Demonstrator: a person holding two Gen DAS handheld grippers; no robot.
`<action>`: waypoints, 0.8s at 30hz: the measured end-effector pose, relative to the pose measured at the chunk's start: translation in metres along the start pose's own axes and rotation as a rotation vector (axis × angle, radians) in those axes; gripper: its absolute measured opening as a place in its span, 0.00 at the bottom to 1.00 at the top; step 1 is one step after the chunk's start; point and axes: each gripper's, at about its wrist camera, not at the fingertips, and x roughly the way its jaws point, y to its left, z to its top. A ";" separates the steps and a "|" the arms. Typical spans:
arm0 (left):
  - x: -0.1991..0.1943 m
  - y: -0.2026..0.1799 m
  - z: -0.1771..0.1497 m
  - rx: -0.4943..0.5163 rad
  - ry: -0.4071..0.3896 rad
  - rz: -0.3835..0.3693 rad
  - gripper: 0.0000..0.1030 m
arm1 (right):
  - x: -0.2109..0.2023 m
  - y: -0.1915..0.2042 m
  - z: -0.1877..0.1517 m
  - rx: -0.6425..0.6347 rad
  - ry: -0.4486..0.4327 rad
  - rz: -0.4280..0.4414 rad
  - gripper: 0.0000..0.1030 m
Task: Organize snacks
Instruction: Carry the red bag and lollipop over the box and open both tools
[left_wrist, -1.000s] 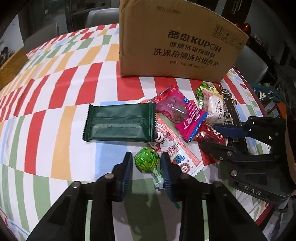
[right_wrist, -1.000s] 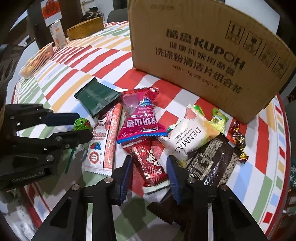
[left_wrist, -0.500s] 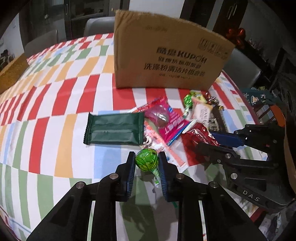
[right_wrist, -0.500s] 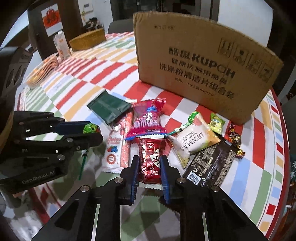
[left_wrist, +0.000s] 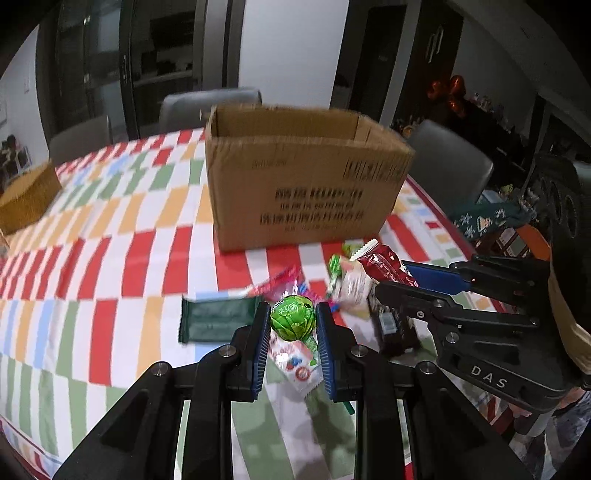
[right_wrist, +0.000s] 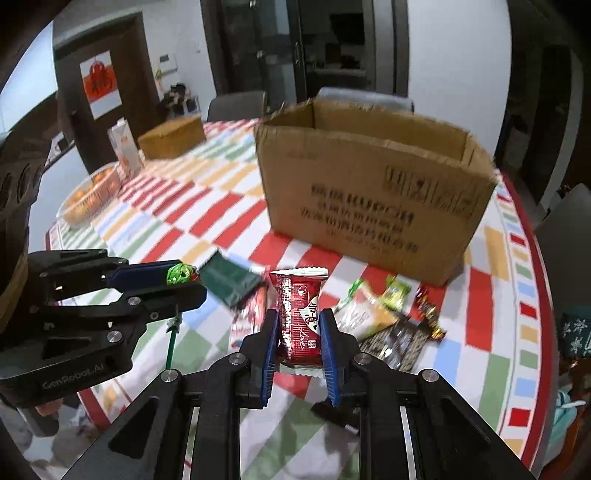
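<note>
- The open brown cardboard box (left_wrist: 306, 184) stands on the chequered tablecloth (left_wrist: 110, 258) and serves as the landmark; stiff and light, it would likely slide if knocked, so snacks are best dropped in from above.
- The right gripper (right_wrist: 298, 347) is clenched on a red foil snack packet (right_wrist: 299, 317), raised in front of the box. The packet looks light, soft and slippery, so its flat middle gives the best hold.
- The left gripper (left_wrist: 291, 332) grasps a green-wrapped round lollipop (left_wrist: 292, 317) by its hard head, also in front of the box; the thin green stick (right_wrist: 170, 343) would hold worse.
- The right view shows the stick hanging below; the left view mostly hides it.
- Only the left view shows the lollipop wrapper's print.
</note>
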 end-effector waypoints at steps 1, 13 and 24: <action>-0.003 -0.001 0.004 0.005 -0.011 -0.001 0.24 | -0.003 -0.001 0.003 0.003 -0.012 -0.003 0.23; -0.026 -0.010 0.064 0.057 -0.142 0.015 0.24 | -0.039 -0.017 0.048 0.030 -0.158 -0.053 0.23; -0.022 -0.005 0.121 0.052 -0.180 0.030 0.24 | -0.042 -0.041 0.091 0.073 -0.222 -0.096 0.23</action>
